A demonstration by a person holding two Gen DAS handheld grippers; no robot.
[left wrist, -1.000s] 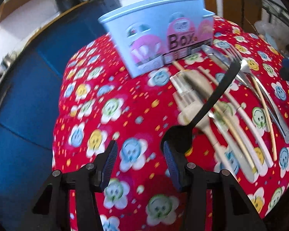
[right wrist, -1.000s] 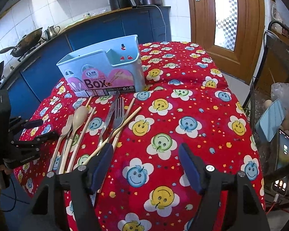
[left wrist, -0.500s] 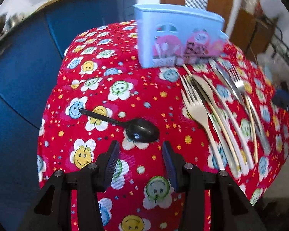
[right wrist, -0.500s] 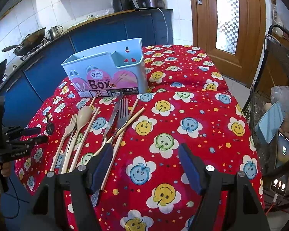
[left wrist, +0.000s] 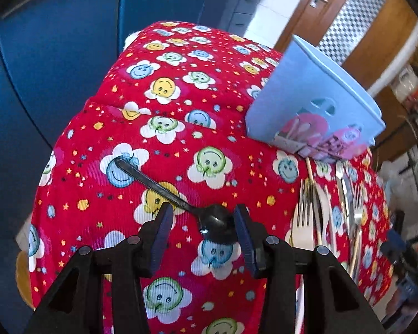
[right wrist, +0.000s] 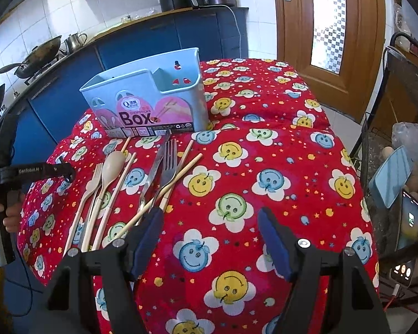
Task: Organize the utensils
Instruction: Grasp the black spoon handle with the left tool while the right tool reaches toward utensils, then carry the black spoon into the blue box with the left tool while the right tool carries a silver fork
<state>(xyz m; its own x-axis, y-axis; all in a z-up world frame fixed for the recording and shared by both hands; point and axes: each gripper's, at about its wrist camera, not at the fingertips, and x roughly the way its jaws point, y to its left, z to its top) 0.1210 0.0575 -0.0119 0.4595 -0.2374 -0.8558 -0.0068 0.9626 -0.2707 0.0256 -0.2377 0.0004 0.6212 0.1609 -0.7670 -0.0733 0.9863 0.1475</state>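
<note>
A black spoon (left wrist: 178, 197) lies on the red smiley tablecloth, its bowl between the open fingers of my left gripper (left wrist: 202, 232), handle pointing up-left. The light blue utensil box (left wrist: 312, 103) stands at the upper right; it also shows in the right wrist view (right wrist: 150, 97). Beige fork, spoon and chopsticks with a metal knife and fork lie in a row (right wrist: 142, 178) in front of the box. My right gripper (right wrist: 210, 236) is open and empty, hovering over the cloth just right of that row. The left gripper (right wrist: 65, 172) shows at the left edge.
The table's left edge drops off beside blue cabinets (left wrist: 55, 55). A wire rack with a phone (right wrist: 409, 222) stands at the right. A wooden door (right wrist: 320, 27) is behind.
The black spoon, held up in my left gripper a second ago, now lies on the cloth at the table's left. The left gripper has let go and turned left. The right gripper barely moved.
</note>
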